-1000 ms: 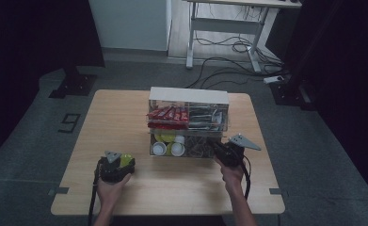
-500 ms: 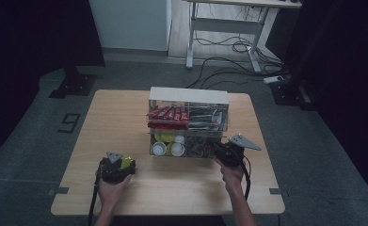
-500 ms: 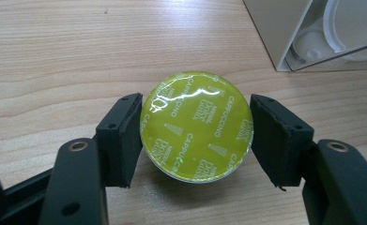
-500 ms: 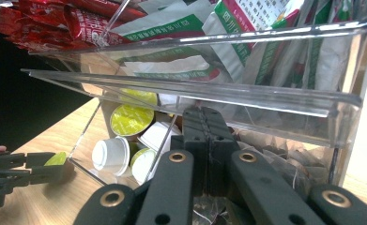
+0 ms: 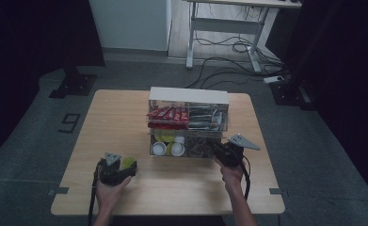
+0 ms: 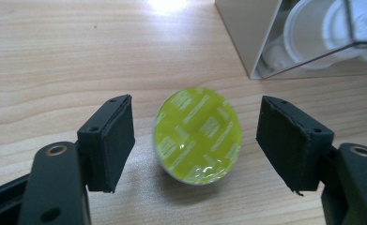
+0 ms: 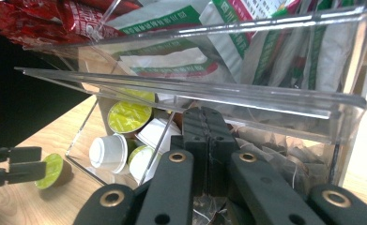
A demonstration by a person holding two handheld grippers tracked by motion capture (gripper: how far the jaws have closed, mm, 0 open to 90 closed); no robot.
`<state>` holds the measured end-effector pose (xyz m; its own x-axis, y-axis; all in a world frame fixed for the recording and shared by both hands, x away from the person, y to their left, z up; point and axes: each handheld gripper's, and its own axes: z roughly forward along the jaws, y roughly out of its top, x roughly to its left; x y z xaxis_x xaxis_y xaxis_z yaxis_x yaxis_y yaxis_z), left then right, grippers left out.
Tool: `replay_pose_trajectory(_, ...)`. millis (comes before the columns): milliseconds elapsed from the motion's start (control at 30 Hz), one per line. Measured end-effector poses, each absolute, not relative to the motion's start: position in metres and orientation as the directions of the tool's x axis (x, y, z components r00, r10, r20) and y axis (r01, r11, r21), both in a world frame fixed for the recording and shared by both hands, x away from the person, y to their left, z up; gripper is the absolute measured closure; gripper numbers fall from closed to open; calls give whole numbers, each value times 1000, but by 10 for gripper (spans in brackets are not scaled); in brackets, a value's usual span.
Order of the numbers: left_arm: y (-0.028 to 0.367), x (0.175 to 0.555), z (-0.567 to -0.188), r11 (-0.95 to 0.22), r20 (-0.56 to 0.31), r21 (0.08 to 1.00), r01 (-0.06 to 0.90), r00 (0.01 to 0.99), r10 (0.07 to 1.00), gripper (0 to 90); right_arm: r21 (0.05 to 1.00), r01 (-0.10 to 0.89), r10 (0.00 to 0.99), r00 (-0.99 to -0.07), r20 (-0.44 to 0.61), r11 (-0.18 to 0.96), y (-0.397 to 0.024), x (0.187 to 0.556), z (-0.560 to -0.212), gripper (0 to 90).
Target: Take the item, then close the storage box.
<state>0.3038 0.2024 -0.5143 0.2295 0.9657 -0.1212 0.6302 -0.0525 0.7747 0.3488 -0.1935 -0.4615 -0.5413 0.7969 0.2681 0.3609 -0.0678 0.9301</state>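
Nothing moved; left tool point(image 6: 196, 140) straddles capsule point(image 6: 198, 136), contact unclear.

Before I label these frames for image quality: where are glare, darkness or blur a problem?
High view: dim, dark surroundings, table evenly lit. Left gripper view: sharp, a bright glare patch on the wood at top, sheen on the green capsule lid. Right gripper view: reflections streak the clear organizer; the near jaws look soft.

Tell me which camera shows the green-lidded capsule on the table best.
The left gripper view: the green capsule lies large and sharp between the left gripper's open jaws, untouched. The high view shows it as a small green spot; the right gripper view shows it far off, sideways.
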Motion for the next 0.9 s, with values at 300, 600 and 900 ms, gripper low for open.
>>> replay_pose_trajectory(300,204,298,-507,-48,-131,784,619,240,962,286,929,365,799,-539,268,-65,-194,348,-463,890)
replay_pose_trajectory(600,214,289,-508,-63,-119,780,623,247,962,293,928,365,798,-539,271,-70,-195,348,-462,890)
replay_pose_trajectory(900,226,276,-511,-48,-137,788,613,251,958,296,928,364,799,-535,273,-73,-195,345,-461,890)
